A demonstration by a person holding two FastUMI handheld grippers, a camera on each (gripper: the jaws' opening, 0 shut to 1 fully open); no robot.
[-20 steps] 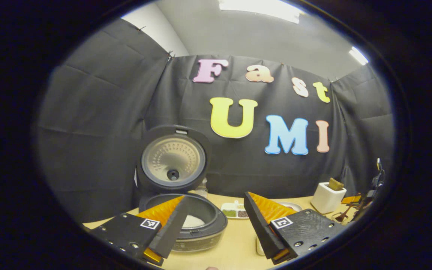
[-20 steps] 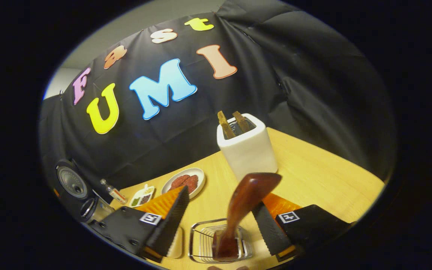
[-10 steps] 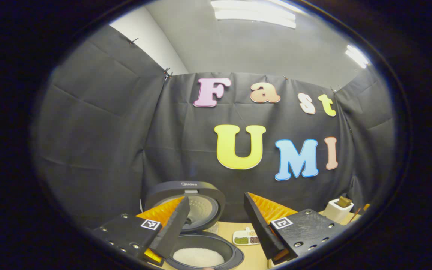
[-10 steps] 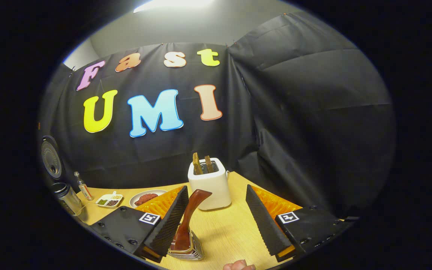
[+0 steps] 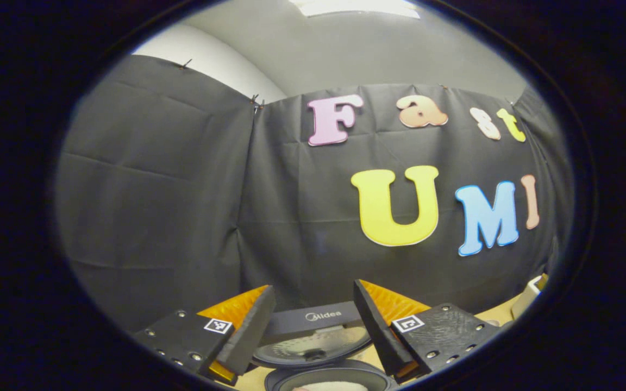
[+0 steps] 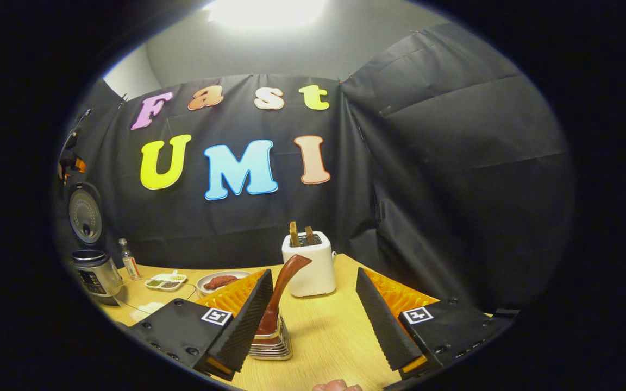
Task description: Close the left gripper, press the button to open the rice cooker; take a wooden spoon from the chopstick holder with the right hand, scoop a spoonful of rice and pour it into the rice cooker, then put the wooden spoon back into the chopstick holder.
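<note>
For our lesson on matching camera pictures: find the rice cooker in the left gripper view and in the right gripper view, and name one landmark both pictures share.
Left gripper view: the rice cooker sits at the bottom centre, lid up, between the hand-held gripper's fingers.
Right gripper view: the rice cooker stands at the far left edge on the table, its open lid above it.
Shared landmark: the white toaster, at the far right edge of the left gripper view.
</note>
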